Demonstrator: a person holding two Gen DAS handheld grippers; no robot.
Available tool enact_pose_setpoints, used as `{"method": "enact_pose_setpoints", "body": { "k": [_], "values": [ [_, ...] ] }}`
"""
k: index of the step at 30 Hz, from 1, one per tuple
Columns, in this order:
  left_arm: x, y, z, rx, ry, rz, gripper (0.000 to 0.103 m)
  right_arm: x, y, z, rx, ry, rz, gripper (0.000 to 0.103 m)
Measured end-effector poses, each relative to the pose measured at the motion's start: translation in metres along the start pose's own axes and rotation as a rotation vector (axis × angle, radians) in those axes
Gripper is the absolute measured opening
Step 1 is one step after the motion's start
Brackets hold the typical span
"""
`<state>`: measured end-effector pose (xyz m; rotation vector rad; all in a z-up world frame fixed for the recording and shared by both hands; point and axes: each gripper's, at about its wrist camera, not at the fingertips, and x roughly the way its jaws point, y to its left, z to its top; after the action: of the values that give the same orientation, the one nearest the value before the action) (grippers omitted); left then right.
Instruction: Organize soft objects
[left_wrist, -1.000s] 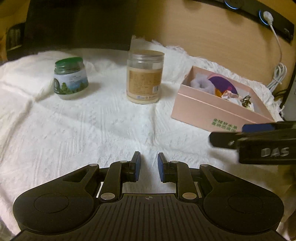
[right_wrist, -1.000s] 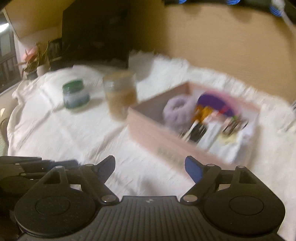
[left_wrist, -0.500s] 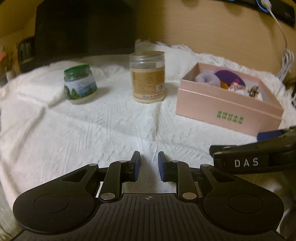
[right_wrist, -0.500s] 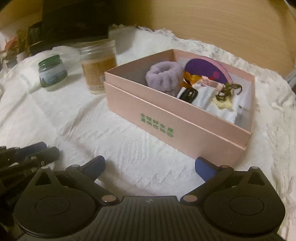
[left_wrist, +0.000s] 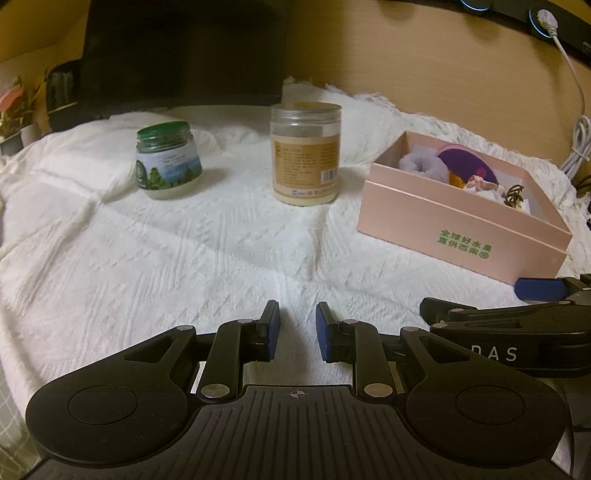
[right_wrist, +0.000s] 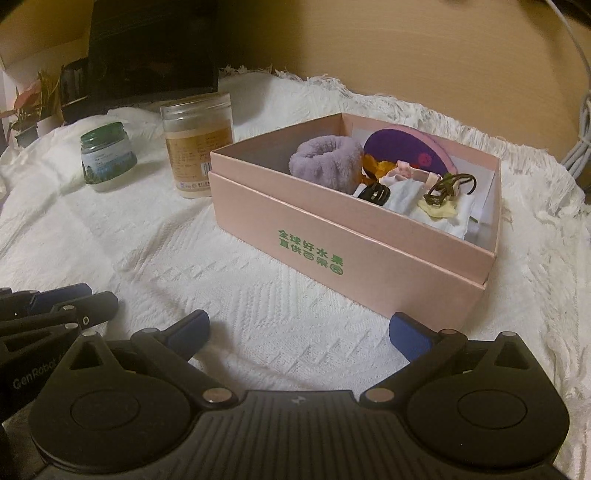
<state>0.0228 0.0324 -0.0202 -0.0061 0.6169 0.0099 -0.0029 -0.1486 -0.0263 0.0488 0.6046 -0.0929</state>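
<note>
Fingers first: on my right gripper (right_wrist: 299, 334) they are spread wide, blue pads far apart and clamped on nothing, hovering low over the white textured cloth (right_wrist: 155, 236) just in front of the pink box (right_wrist: 332, 236). On my left gripper (left_wrist: 297, 334) the fingers are drawn close, a narrow gap between the pads, nothing in it, and they too hang over bare cloth, well apart from the jars. My two tools sit side by side, the right one's arm showing at the edge of the left view. The soft things lie inside the box: a lavender fluffy scrunchie (right_wrist: 325, 162) toward the back left corner, a purple and pink pouch (right_wrist: 402, 151) behind it, white fabric (right_wrist: 406, 199) with dark hair ties (right_wrist: 448, 188) on top, something orange tucked between. I judge the risks to be these: reaching in with such a wide spread, one finger could catch the near wall and push or tip the light cardboard box; a pinch at the scrunchie could drag the neighbouring ties or fabric with it; and swinging left, I could knock the tan-labelled jar (right_wrist: 197, 144) or the green-lidded jar (right_wrist: 107, 155). Soft cloth underfoot may also bunch if I scrape it.
</note>
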Motion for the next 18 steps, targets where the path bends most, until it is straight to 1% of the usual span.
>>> {"method": "enact_pose_setpoints", "body": {
  "k": [18],
  "values": [
    [-0.0002,-0.0001,-0.0003,-0.010,-0.001,-0.003,0.024,0.0003,0.0005,0.0003,0.001,0.000,0.000,0.103]
  ]
}}
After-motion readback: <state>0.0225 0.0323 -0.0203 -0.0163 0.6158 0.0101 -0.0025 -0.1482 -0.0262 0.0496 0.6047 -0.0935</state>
